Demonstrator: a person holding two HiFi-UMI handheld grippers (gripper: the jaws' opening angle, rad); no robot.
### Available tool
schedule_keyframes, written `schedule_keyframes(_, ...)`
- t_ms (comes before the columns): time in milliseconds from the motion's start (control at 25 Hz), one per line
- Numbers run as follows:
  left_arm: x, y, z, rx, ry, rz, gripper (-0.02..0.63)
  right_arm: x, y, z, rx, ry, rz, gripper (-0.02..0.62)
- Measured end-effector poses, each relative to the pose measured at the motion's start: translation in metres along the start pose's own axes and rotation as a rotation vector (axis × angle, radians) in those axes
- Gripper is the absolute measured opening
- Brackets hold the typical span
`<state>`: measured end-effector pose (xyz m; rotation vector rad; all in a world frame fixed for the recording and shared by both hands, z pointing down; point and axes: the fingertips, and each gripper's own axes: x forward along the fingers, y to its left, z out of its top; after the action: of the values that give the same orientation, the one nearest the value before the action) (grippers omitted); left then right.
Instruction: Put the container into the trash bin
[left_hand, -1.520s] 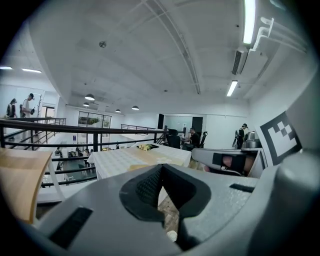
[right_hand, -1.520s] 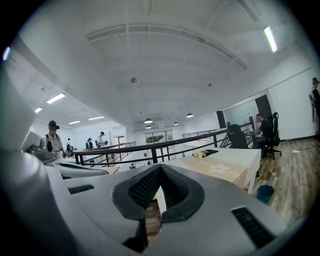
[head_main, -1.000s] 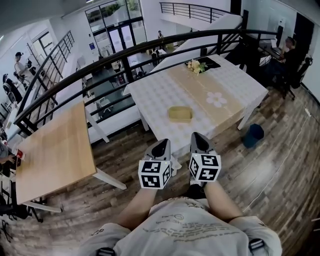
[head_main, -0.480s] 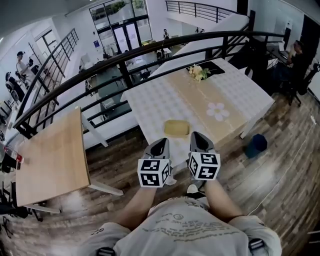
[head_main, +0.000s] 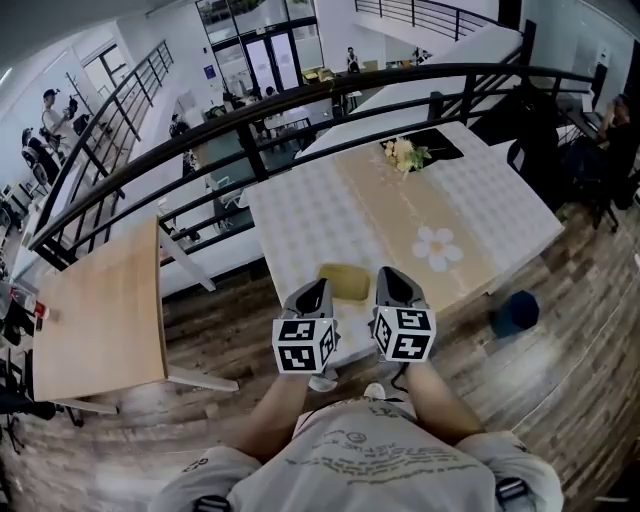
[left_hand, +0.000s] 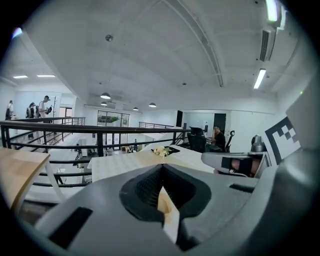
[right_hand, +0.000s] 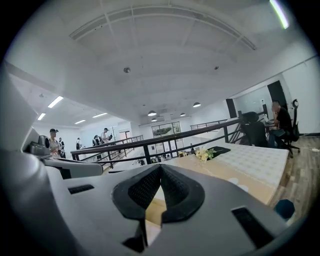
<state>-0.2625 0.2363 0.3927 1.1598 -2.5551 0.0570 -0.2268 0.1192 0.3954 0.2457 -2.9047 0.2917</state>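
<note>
The container (head_main: 344, 281), a shallow yellow tub, sits on the near part of the white bench (head_main: 300, 215), close to its front edge and at the near end of the tan runner (head_main: 395, 205). Nothing holds it yet. Both of my tongs hang side by side just short of it: the left tongs (head_main: 316, 291) are pinched together with nothing in them, and the right tongs (head_main: 396, 281) are likewise closed and empty. In each gripper view only a thin sliver of the bench shows past the pads.

As I read it, the step in hand is reaching the tub and taking hold. To do that well I would spread one pair of tongs before they reach the rim, not on top of it, since closed tips would only push the tub across the cloth. The tub lies between the two tools, slightly nearer the left one, so either could take it. I would favour the right, because the blue trash bin (head_main: 516, 312) stands on the wood floor (head_main: 560, 300) to the right of the bench, well apart from the tub. I would bite one long wall, one pad inside and one outside, and keep it level. A thin wall may flex, so a firm but unhurried squeeze seems wise.
</note>
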Motion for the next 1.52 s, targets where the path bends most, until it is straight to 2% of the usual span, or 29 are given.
schedule_keyframes(320, 0.04, 0.012, 0.005, -0.039, 0.03, 0.05, 0.006, 0.044, -0.021, -0.003, 0.005, 0.069, 0.04, 0.003)
schedule_keyframes(680, 0.075, 0.045, 0.014, -0.052, 0.055, 0.041, 0.006, 0.088, -0.019, -0.026, 0.017, 0.173, 0.027, 0.003)
schedule_keyframes(1000, 0.096, 0.063, -0.021, -0.066, 0.14, 0.01, 0.006, 0.11, -0.03, -0.078, 0.051, 0.294, -0.04, 0.006)
schedule_keyframes(1120, 0.103, 0.07, -0.037, -0.08, 0.171, -0.003, 0.006, 0.119, -0.034, -0.101, 0.061, 0.354, -0.052, 0.08)
schedule_keyframes(1520, 0.118, 0.081, -0.075, -0.11, 0.251, -0.042, 0.005, 0.147, -0.037, -0.191, 0.064, 0.575, -0.09, 0.126)
